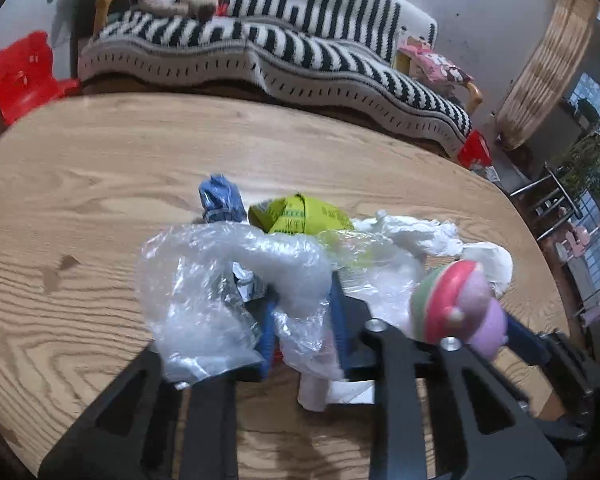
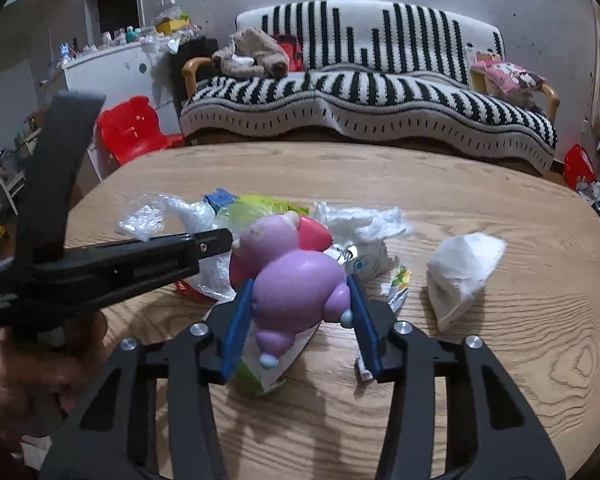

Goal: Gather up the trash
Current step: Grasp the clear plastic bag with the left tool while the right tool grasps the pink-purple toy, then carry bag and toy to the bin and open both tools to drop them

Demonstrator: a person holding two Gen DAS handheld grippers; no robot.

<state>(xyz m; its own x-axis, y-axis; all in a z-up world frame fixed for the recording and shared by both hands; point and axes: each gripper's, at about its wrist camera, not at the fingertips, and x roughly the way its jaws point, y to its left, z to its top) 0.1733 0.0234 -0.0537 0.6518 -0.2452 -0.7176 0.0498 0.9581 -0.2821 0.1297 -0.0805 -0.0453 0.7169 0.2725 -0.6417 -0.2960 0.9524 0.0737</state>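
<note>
Left claw pinches clear plastic wrap; right claw brackets purple toy, contact unclear, over desk.

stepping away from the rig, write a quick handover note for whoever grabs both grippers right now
Left gripper: shut on the clear plastic bag, in the trash heap.
Right gripper: blue pads either side of the purple pig toy, which lies on the heap; the pads look to be touching it, but a firm grip is not certain.
On the wooden table: blue wrapper, yellow-green packet, white plastic bag, and a crumpled white wrap off to the right.
Done: nothing visibly collected; no bin in view.
Left: lift the bag away, decide whether the toy counts as trash, then clear the rest.
</note>
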